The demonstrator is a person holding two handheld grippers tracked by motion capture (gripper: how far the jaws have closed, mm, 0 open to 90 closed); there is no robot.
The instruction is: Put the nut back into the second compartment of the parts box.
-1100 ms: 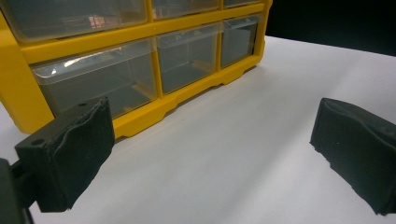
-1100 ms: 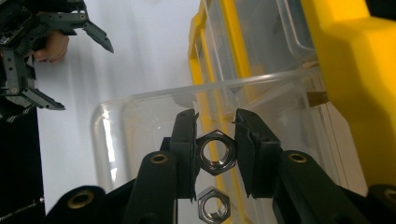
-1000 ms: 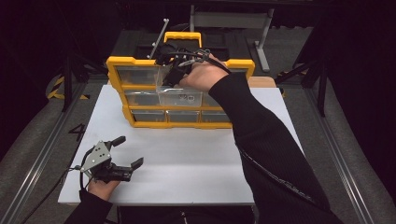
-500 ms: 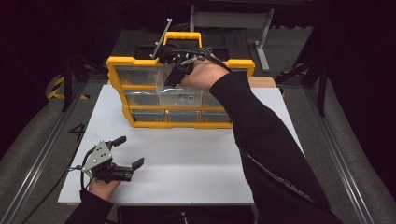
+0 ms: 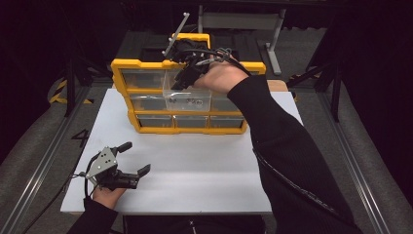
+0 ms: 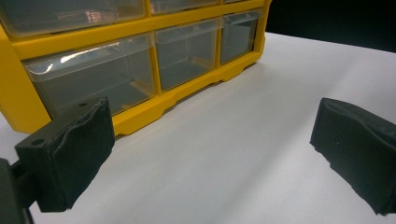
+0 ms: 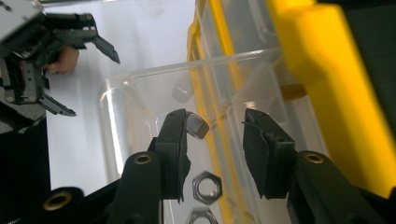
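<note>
Since a second ago the clear drawer (image 5: 189, 95) has slid out beneath the right gripper (image 7: 215, 128), whose parted jaws release a nut (image 7: 196, 126) into it, while the left gripper (image 5: 130, 171) idles open.

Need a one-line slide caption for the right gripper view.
Right tool, jaws apart, reaches into a pulled-out clear drawer holding hex nuts, beside the yellow organizer.
</note>
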